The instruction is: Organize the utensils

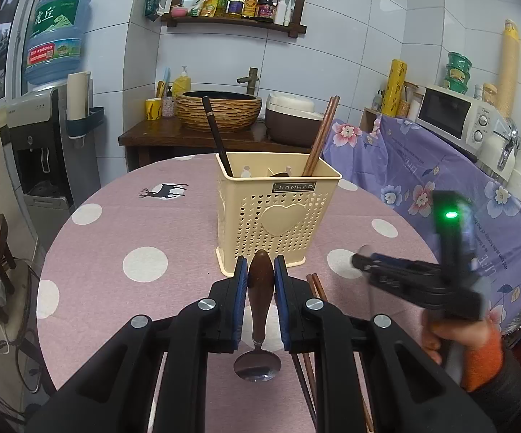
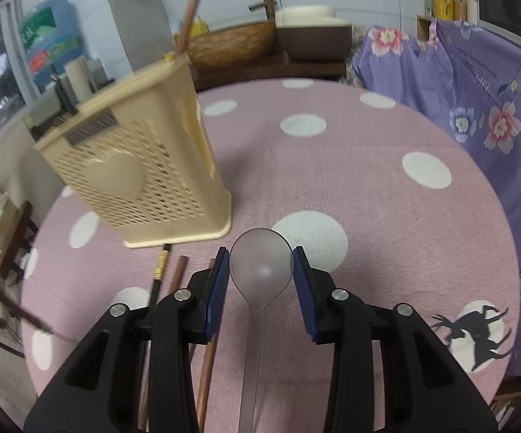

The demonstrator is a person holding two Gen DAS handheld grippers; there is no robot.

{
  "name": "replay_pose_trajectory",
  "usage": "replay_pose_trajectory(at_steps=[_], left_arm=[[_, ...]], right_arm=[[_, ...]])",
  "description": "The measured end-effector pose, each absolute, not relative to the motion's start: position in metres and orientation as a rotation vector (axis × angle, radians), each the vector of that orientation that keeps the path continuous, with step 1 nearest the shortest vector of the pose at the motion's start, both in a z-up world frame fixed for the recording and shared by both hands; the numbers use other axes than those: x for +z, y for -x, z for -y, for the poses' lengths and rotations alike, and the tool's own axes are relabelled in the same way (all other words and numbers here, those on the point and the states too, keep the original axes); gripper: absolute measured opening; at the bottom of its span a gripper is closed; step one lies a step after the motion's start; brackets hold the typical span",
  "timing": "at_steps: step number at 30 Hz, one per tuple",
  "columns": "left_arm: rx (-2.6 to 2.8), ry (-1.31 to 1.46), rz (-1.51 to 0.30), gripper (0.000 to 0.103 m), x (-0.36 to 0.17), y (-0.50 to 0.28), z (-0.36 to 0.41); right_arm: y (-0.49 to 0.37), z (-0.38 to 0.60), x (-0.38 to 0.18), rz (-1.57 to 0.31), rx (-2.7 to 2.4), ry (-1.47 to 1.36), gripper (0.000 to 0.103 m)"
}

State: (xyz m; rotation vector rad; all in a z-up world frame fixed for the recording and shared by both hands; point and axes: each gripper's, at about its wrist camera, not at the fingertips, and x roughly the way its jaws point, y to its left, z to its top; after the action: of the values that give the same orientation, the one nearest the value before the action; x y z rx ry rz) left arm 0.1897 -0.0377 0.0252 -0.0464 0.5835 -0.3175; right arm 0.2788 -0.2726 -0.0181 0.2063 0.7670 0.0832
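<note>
A cream perforated utensil holder (image 1: 276,216) stands mid-table and holds a black chopstick (image 1: 217,137) and brown chopsticks (image 1: 321,137). My left gripper (image 1: 260,270) is shut on the wooden handle of a metal spoon (image 1: 259,324), just in front of the holder, bowl end toward the camera. My right gripper (image 2: 261,267) is shut on a translucent plastic spoon (image 2: 260,270), gripping its bowl, to the right of the holder (image 2: 134,166). The right gripper also shows in the left wrist view (image 1: 361,259). Loose chopsticks (image 2: 173,288) lie on the table beside the holder's base.
The round table has a pink polka-dot cloth (image 1: 145,238) with a deer print. A purple floral cloth (image 1: 440,187) covers a counter on the right with a microwave (image 1: 455,115). A basin (image 1: 220,110) and rice cooker (image 1: 289,119) stand behind, a water dispenser (image 1: 44,137) at left.
</note>
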Motion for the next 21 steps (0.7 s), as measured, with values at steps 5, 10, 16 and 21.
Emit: replay_pose_trajectory(at_steps=[5,10,16,21], left_arm=[[-0.316,0.05,-0.583,0.016,0.025,-0.189,0.036],[-0.312,0.054,-0.581,0.016,0.025,-0.188,0.035],[-0.311,0.054,-0.582,0.016,0.025,-0.189,0.035],[-0.307,0.058,-0.573,0.016,0.026,-0.188,0.033]], right_arm=[[-0.239,0.283,0.014,-0.676,0.128,-0.204,0.036],[-0.216,0.287,0.024,-0.63,0.143,-0.198,0.036],[-0.211,0.289,0.022,-0.62,0.144,-0.204,0.036],[-0.21,0.287,0.024,-0.603,0.147,-0.2,0.036]])
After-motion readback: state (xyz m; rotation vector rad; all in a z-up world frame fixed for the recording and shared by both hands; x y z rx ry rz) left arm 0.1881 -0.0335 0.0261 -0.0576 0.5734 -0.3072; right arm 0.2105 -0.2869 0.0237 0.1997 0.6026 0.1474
